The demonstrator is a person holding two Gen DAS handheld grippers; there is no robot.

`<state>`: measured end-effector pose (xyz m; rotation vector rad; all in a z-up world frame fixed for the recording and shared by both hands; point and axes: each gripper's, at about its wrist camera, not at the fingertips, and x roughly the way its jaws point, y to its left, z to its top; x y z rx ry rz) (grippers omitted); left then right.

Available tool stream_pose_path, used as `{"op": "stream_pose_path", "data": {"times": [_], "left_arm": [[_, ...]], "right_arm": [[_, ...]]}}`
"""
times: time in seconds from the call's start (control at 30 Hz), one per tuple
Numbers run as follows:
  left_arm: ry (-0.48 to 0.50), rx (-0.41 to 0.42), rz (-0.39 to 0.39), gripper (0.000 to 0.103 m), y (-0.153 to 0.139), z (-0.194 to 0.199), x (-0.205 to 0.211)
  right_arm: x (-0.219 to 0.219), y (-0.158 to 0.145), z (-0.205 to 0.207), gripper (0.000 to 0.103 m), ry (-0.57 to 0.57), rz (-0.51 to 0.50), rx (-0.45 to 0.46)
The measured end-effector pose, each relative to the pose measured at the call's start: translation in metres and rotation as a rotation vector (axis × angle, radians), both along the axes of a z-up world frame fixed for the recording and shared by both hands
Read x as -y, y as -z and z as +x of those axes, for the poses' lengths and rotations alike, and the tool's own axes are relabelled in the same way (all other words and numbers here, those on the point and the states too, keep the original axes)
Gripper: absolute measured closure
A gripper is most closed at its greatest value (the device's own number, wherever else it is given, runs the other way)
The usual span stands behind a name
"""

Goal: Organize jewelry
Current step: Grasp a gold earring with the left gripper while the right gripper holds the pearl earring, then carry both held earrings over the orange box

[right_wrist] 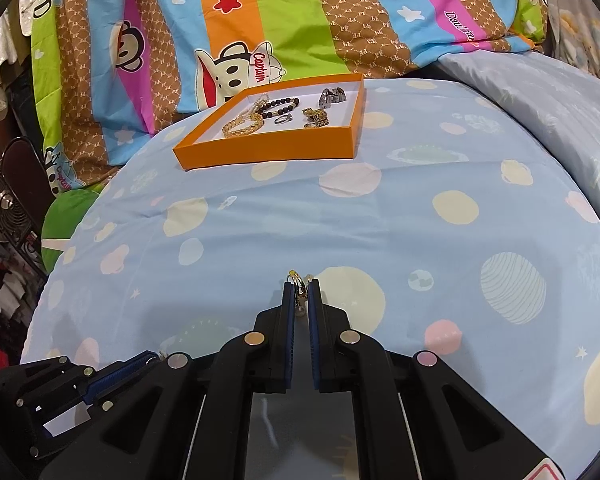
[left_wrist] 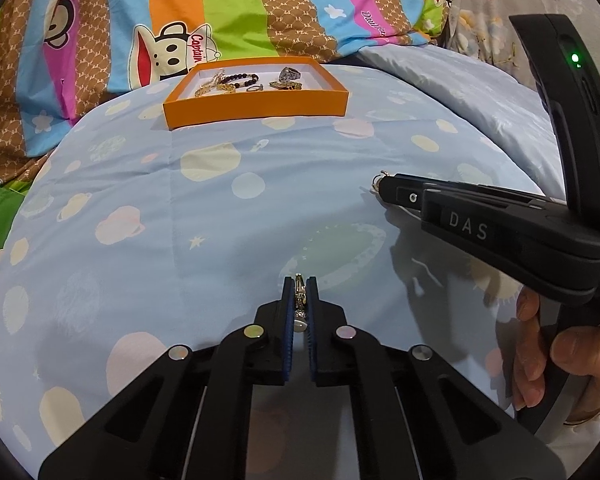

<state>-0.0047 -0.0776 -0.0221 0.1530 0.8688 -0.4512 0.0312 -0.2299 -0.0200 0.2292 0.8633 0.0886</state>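
In the left wrist view my left gripper (left_wrist: 299, 281) is shut on a small gold earring with a pale bead (left_wrist: 299, 300), low over the blue bedspread. To its right, my right gripper (left_wrist: 381, 187) pinches a small gold hoop (left_wrist: 377, 179) at its tip. The right wrist view shows the same: the right gripper (right_wrist: 300, 284) is shut on the gold hoop (right_wrist: 295, 279). The left gripper (right_wrist: 156, 357) shows at the bottom left there. An orange box (left_wrist: 256, 110) (right_wrist: 268, 151) lies farther back, holding a gold chain (right_wrist: 242, 126), a dark bead bracelet (right_wrist: 280, 104), a ring and other metal pieces.
A light blue bedspread with pale planets (right_wrist: 380, 220) covers the bed. A bright striped cartoon quilt (right_wrist: 260, 20) rises behind the box. A person's hand (left_wrist: 540, 360) holds the right gripper's handle. A small fan (right_wrist: 4, 200) stands off the bed at left.
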Motion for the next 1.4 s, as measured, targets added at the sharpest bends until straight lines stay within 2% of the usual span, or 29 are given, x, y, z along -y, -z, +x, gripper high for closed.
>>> {"op": "stream_pose_path", "data": {"times": [0.73, 0.93, 1.03, 1.17, 1.4], "left_arm": [[-0.023, 0.000, -0.008, 0.098, -0.001, 0.003, -0.005], [-0.057, 0.011, -0.010, 0.098, -0.007, 0.009, -0.013], [-0.084, 0.040, -0.015, 0.098, -0.024, 0.019, -0.029], [-0.133, 0.104, -0.017, 0.098, -0.060, 0.043, -0.056], [-0.187, 0.209, -0.022, 0.098, -0.116, 0.089, -0.078]], "right_arm": [[0.000, -0.003, -0.002, 0.097, 0.004, 0.006, 0.014], [0.001, -0.009, -0.005, 0.097, 0.008, 0.009, 0.037], [0.005, -0.019, -0.006, 0.097, -0.015, 0.037, 0.049], [0.014, -0.042, -0.001, 0.097, -0.019, 0.028, 0.089], [0.027, -0.091, 0.034, 0.097, -0.047, 0.014, 0.168]]}}
